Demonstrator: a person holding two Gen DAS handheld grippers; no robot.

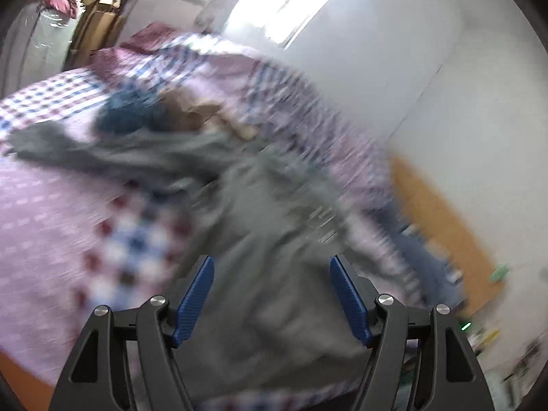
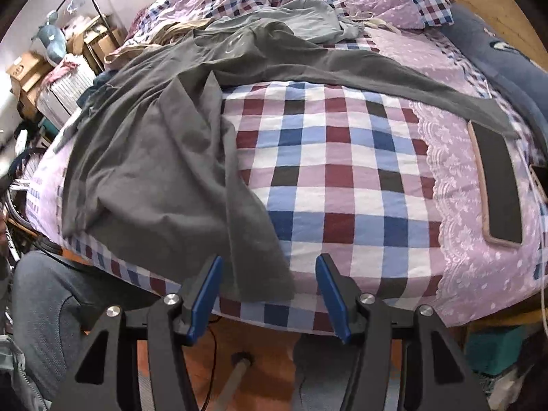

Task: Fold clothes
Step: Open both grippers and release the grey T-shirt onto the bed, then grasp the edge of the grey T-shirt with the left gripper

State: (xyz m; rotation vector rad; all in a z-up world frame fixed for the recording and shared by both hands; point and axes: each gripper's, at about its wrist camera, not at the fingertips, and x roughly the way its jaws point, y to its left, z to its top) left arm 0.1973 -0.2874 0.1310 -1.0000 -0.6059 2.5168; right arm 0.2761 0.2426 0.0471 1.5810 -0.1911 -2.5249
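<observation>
1. Right wrist view is sharp: we see one dark grey long-sleeved top (image 2: 150,157) spread on the checked bedspread (image 2: 342,171), its body toward the bed's left edge and one sleeve running right, its cuff over the top end of a phone (image 2: 498,188).
2. Only this view shows the phone, a second device's corner at the frame's right edge, a lighter grey garment (image 2: 308,17) behind the top, and the person's knee (image 2: 44,308) at lower left.
3. Right gripper (image 2: 269,263): jaws apart; the top's hem corner lies between them, and the blue pads do not press it.
4. Left wrist view is motion-blurred: the grey top (image 1: 267,239) fills the middle, with a blue garment (image 1: 130,113) beyond.
5. Left gripper (image 1: 272,267): jaws wide over the grey cloth, gripping nothing.
6. Count: two grippers, one phone, three garments we can tell apart.
</observation>
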